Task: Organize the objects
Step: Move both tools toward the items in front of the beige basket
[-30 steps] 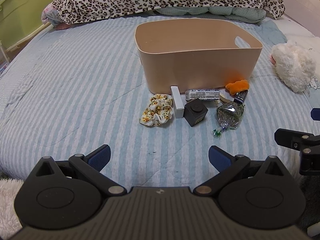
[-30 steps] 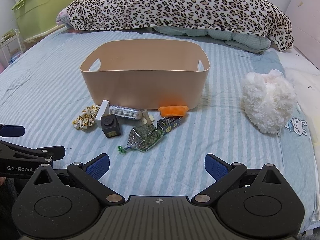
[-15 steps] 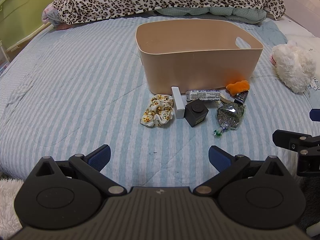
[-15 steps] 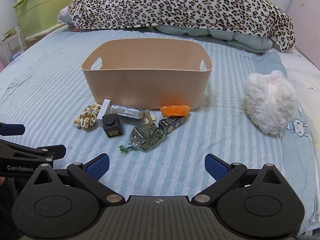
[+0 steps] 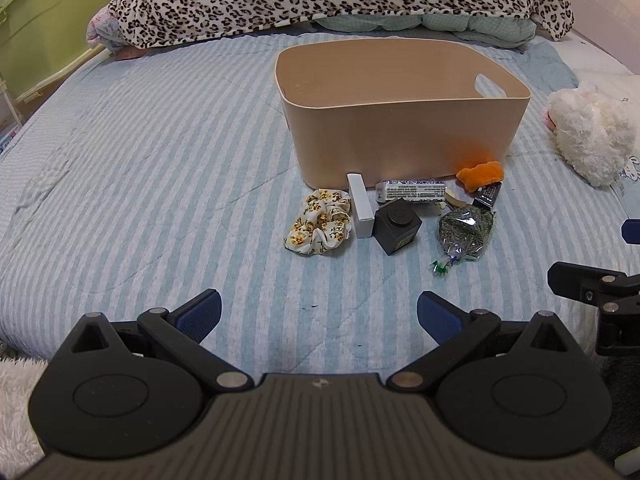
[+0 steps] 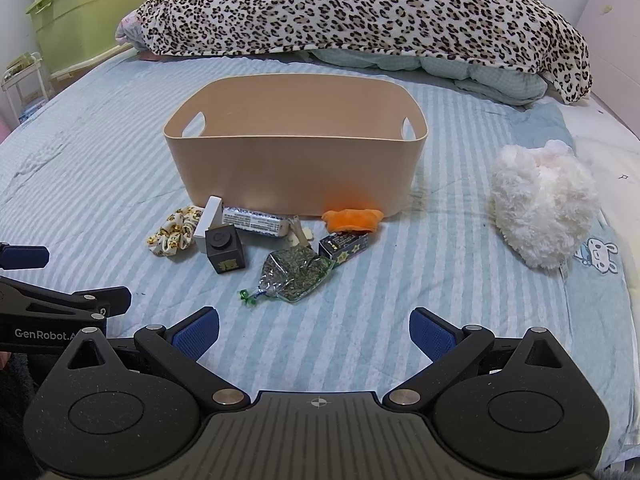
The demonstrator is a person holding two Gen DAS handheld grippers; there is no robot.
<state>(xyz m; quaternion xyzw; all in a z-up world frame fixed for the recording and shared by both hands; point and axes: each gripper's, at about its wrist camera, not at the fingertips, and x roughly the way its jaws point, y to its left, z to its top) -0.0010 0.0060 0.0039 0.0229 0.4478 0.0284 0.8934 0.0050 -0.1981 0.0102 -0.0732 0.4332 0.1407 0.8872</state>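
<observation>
A tan bin (image 5: 404, 136) (image 6: 296, 176) stands on the striped bed. In front of it lie a floral scrunchie (image 5: 320, 226) (image 6: 174, 232), a white box (image 5: 359, 210), a dark cube (image 5: 397, 225) (image 6: 225, 250), a wrapped bar (image 5: 412, 191) (image 6: 256, 222), a bag of green herbs (image 5: 464, 230) (image 6: 296, 274), an orange plush piece (image 5: 480, 174) (image 6: 352, 218) and a small dark star-print packet (image 6: 344, 247). My left gripper (image 5: 319, 314) and right gripper (image 6: 314, 330) are both open and empty, well short of the pile.
A white fluffy plush toy (image 5: 592, 146) (image 6: 540, 210) lies to the right. A leopard-print blanket (image 6: 360, 12) covers the far end of the bed. Green storage boxes (image 6: 92, 8) stand beyond the bed's left side.
Both grippers have crept slightly forward toward the pile; the objects have not moved and both grippers stay open.
</observation>
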